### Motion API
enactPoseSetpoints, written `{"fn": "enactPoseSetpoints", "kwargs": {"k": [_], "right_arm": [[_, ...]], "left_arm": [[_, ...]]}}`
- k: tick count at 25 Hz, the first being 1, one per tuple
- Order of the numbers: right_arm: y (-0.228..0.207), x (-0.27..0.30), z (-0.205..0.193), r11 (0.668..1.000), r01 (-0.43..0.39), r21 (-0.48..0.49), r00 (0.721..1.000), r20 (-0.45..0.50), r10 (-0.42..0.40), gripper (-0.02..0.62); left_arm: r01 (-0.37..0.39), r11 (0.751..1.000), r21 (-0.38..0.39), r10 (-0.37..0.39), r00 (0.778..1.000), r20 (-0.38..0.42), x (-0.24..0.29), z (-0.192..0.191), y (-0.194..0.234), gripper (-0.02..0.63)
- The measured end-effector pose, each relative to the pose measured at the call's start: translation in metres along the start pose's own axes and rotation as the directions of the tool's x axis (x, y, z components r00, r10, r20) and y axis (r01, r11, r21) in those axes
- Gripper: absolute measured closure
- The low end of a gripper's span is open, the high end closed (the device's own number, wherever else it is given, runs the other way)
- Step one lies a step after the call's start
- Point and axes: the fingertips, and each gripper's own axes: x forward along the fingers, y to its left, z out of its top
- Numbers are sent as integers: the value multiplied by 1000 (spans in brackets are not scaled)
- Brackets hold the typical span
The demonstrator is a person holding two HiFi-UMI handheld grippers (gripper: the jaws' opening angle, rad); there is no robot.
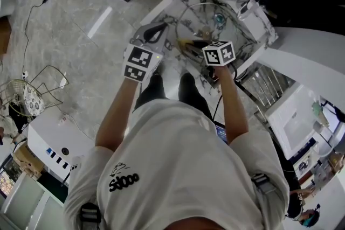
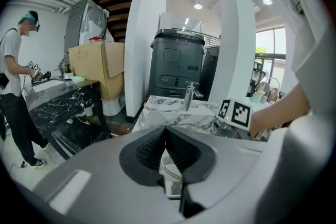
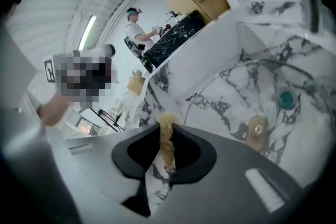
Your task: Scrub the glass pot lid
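Marble-veined white sink basin (image 1: 161, 8) | clear round glass pot lid (image 1: 207, 18) lies flat inside | right gripper (image 3: 167, 131) clamps tan fibrous scrub pad (image 3: 168, 157) near lid | left gripper (image 2: 166, 139) jaws pressed together by lid's rim, grip on it unclear | no suds visible; scrubbing judged barely begun.

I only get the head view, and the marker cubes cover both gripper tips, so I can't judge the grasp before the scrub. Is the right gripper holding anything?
Observer: Yes. The right gripper view shows the right gripper shut on a tan scrubbing pad.
Operator: And the left one?
Observer: The left gripper has its jaws together, with nothing between them.
Operator: Is anyone else nearby?
Observer: The left gripper view shows another person standing at a dark marble counter, well off to the side.
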Motion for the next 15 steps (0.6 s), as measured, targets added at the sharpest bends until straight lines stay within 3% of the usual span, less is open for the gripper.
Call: {"fn": "enactPoseSetpoints", "kwargs": {"k": [3,7,15], "right_arm": [[-11,-4,-9,992,-28,126,999,-21,31,541],[-41,-7,-31,990,111,90,989,-113,-101,543],[-89,-32,-30,951,309,28,944,-130,-303,543]], "left_arm": [[2,1000,-1,-2,1000,-7,0,-4,-1,595],[9,1000,-4,-9,1000,-10,3,-5,-6,595],[17,1000,0,-17,1000,-22,9,-6,-11,595]]}}
